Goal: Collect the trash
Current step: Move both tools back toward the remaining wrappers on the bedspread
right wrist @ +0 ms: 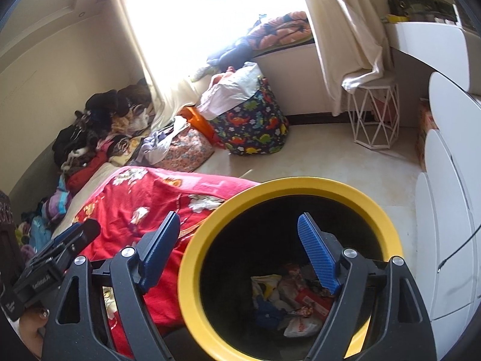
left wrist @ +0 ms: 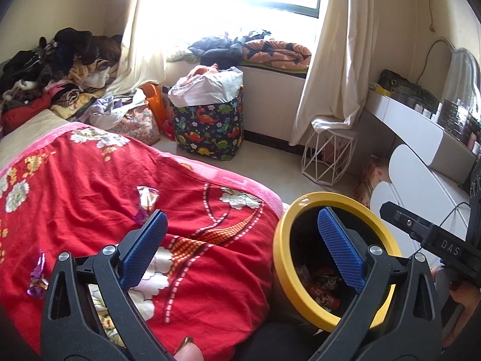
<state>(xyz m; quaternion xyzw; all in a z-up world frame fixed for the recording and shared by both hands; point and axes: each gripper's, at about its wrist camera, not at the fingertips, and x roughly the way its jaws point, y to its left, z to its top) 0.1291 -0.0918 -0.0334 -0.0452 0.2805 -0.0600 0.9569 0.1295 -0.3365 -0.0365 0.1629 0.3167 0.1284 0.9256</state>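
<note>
**Hovering over the yellow-rimmed bin with both tongs wide**

Looking along our right gripper (right wrist: 239,243), we see its blue-padded jaws spread wide with nothing between them, poised above the yellow-rimmed trash bin (right wrist: 300,185). Crumpled wrappers (right wrist: 296,303) lie at the bin's dark bottom, toward five o'clock. Our left gripper (left wrist: 245,236) also stands wide and empty, above the red floral blanket (left wrist: 99,186). From the left wrist view the bin sits at four o'clock, just beside the blanket's edge. Two shiny purple wrappers rest on the blanket: one wrapper (left wrist: 147,198) at ten o'clock of the left tongs, another wrapper (left wrist: 37,276) at nine o'clock. A dinosaur-print basket (left wrist: 209,126) stands at twelve o'clock below the window.
</note>
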